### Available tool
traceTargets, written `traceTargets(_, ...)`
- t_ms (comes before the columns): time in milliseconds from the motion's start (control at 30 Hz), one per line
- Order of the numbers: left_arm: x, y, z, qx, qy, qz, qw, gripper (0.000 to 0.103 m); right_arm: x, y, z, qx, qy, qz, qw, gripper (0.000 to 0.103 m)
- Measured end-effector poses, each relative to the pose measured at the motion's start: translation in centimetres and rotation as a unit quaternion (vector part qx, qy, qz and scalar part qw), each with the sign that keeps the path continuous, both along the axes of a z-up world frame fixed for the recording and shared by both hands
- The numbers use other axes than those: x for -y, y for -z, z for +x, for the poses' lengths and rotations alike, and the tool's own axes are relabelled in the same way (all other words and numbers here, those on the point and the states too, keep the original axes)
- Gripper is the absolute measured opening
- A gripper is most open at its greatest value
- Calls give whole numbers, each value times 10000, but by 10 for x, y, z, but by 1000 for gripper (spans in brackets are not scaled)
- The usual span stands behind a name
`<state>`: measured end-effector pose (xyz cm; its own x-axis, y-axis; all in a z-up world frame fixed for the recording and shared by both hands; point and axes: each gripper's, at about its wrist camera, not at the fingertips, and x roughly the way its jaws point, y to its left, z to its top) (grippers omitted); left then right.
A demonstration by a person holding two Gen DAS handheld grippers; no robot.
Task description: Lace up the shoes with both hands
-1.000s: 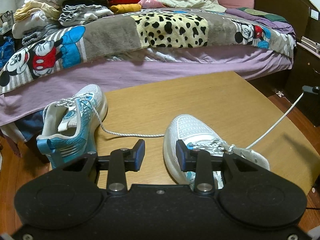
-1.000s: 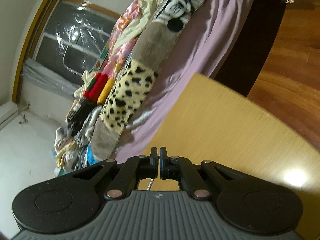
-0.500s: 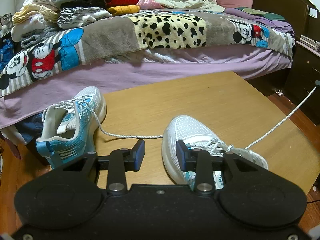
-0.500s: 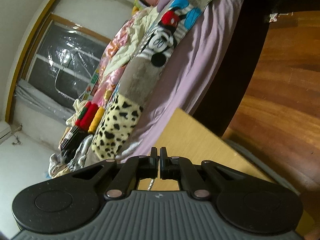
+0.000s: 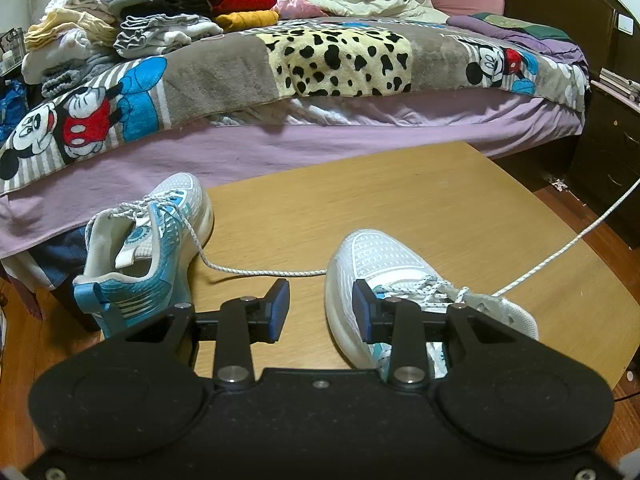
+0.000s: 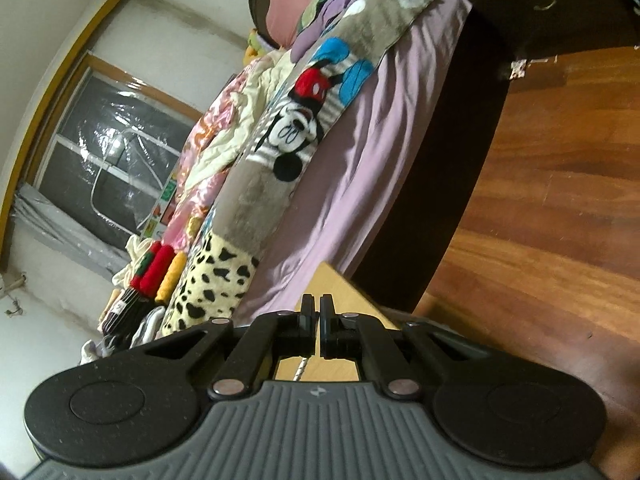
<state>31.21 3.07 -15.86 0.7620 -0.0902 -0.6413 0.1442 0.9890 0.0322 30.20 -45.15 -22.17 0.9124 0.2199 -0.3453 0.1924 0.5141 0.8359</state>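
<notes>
**Holding one lace end taut off the near shoe**

Looking down my left gripper (image 5: 320, 306), I see its fingers standing apart with nothing between them, poised over the wooden table (image 5: 400, 200) by the toe of the near shoe (image 5: 384, 268). That white mesh shoe sits at the table's front edge, toe pointing toward the bed (image 5: 320, 136). A white lace (image 5: 560, 254) runs from its eyelets in a straight, tight line up and off the right edge of the view. The second shoe (image 5: 160, 240), white and blue, stands at the table's left edge, and a slack lace (image 5: 256, 271) trails from it across the wood to the near shoe's toe.

My right gripper (image 6: 318, 330) has its fingers pressed together. A short bit of white cord (image 6: 301, 369) shows just behind them, so I take it they pinch the lace, though the pinch itself is hidden. Its camera is rolled over, facing the bed's side and the wood floor (image 6: 560, 200).
</notes>
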Motion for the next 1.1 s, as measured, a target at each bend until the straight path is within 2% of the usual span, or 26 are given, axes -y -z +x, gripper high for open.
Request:
traceTargets(233,-1,0,0,11,-3,16,10000,33,13,-1,-7,-21,314,-94,9995,4)
traceTargets(567,0,-5,-3,97,131,-28,9999,33,10,-2,-6,-33,229,-152,9996,4)
traceTargets(633,1,-7,-5,135,217,-1,9997,33,6,-2,-3,-25,68,-91,9999,4)
traceTargets(833,-8,-6,-11,83,175,51,9998,33,-16,-13,6,77,-311,-311,9990,4)
traceTargets(1100,-13,-8,-20,78,279,33,9996,34,-56,-39,12,366,-913,-761,9922,4)
